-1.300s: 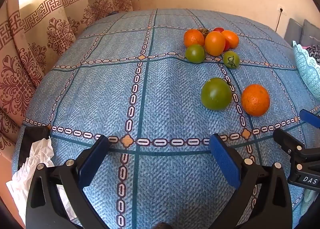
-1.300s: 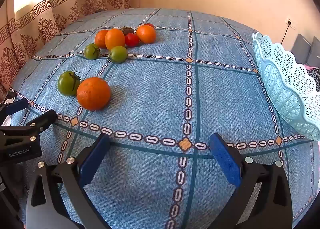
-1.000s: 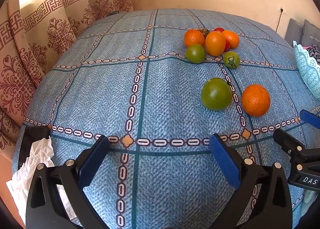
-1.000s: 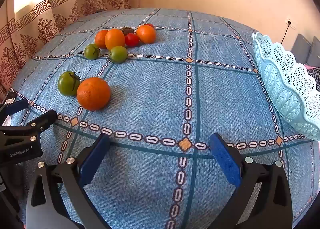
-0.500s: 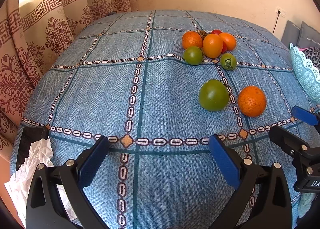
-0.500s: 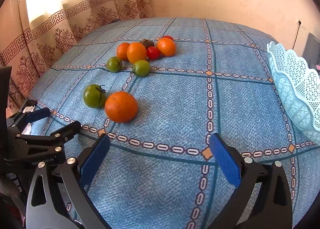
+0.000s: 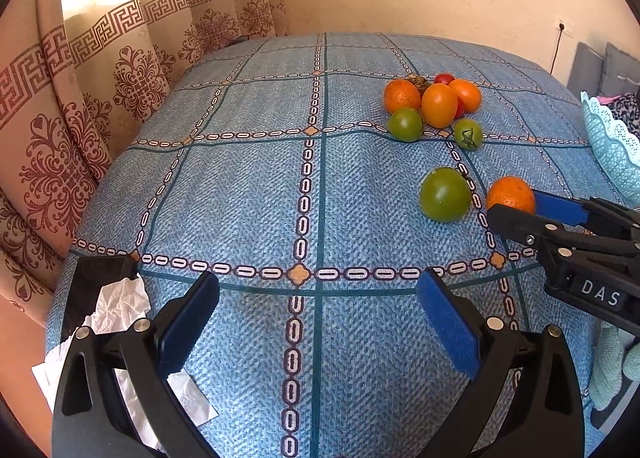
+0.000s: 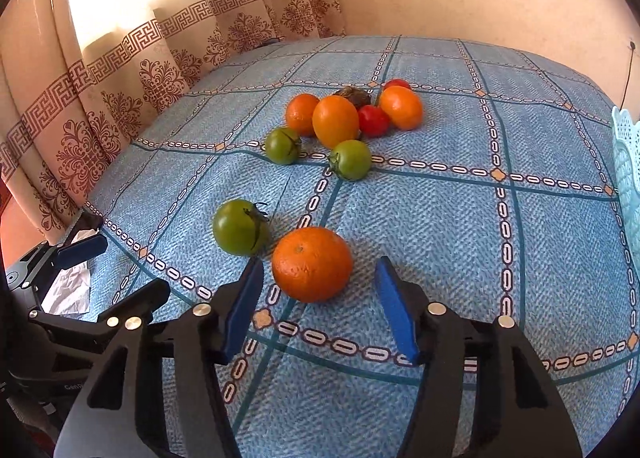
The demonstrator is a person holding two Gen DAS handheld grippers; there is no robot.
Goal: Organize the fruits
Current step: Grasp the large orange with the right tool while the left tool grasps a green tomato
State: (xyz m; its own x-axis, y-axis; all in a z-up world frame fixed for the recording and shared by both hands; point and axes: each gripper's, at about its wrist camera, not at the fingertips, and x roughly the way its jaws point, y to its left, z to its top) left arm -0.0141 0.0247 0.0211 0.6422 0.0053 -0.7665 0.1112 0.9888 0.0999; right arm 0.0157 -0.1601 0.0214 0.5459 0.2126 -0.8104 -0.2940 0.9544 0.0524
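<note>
The right gripper (image 8: 318, 308) is spread open and low over the worktop (image 8: 440, 218), its blue pads to either side of the near half of a large orange (image 8: 312, 264). A gap shows on both sides of the fruit; neither pad touches it. In the left wrist view the same gripper (image 7: 516, 208) reaches in from the right, and the orange (image 7: 510, 194) sits partly behind its fingertips.

Just beside the orange, to its left, lies a large green tomato (image 8: 239, 227), stalk uppermost, apart from the gripper. Farther back sits a cluster of fruit (image 8: 348, 118): oranges, red tomatoes, two smaller green tomatoes and one dark item that cannot be identified.

The left gripper (image 7: 318, 312) is also wide open and holds nothing; it hangs over bare blue patterned cloth, well apart from all fruit.

A pale blue lattice basket (image 8: 628, 178) stands at the right edge of the worktop. Crumpled white paper (image 7: 116, 310) lies at the near left corner.

Legible writing: "DAS" in white letters on the body of the right gripper, seen from the left wrist. Faint lettering on the left gripper's body in the right wrist view is too small to read fully.
</note>
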